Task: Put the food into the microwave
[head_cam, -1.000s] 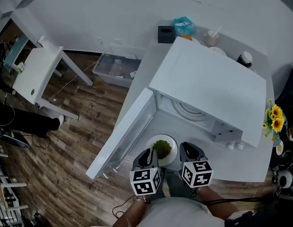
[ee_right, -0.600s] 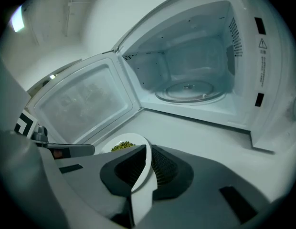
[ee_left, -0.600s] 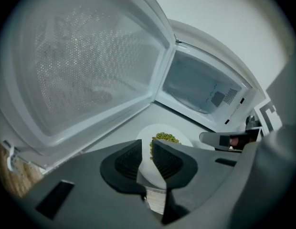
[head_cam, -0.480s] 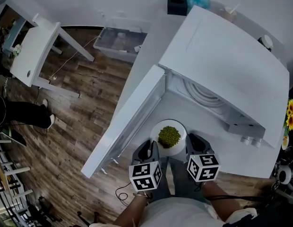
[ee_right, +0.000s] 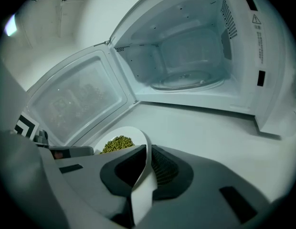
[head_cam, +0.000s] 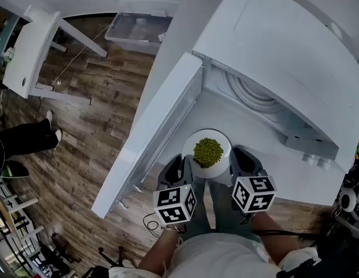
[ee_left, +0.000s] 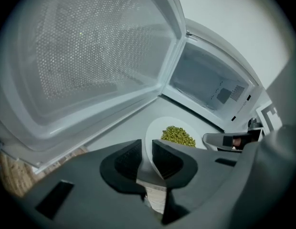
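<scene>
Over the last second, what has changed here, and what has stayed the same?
The left gripper and right gripper carried the plate of peas slightly forward toward the microwave. Unchanged: both stay clamped on its rim; the door stays open.

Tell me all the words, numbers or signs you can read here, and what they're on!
Warning triangle with tiny print next to it, on the white microwave's front frame: print too small to read.
Black-and-white square patterns on the cubes of the left gripper and right gripper: markers, not words.
White round plate of green peas, held by both grippers: no text.
Nothing else readable.
</scene>
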Available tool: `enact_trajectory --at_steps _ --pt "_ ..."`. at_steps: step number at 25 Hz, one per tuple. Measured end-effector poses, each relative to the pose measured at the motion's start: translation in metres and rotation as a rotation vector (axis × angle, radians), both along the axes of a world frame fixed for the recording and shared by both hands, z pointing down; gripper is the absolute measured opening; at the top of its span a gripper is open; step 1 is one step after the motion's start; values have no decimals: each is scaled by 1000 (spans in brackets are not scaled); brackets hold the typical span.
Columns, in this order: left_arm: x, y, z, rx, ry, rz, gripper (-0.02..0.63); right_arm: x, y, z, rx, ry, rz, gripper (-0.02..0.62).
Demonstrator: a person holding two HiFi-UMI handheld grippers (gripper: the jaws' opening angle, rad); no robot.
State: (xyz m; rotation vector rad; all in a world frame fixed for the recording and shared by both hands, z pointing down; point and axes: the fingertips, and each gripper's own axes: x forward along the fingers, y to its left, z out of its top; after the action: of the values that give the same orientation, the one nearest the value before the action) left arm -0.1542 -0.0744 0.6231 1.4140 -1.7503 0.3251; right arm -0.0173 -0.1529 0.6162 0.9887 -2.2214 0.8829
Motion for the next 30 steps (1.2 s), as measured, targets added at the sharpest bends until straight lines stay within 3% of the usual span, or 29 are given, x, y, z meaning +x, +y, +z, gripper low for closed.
enact_trajectory --at_steps 14,23,30 --pt "4 -8 4 11 48 -13 64 -7 1 3 -5 -12 9 21" --pt "5 -13 -1 12 65 -16 64 -1 0 2 -27 4 61 21" --pt "16 -23 -10 24 75 15 64 12 -6 -11 7 4 107 21"
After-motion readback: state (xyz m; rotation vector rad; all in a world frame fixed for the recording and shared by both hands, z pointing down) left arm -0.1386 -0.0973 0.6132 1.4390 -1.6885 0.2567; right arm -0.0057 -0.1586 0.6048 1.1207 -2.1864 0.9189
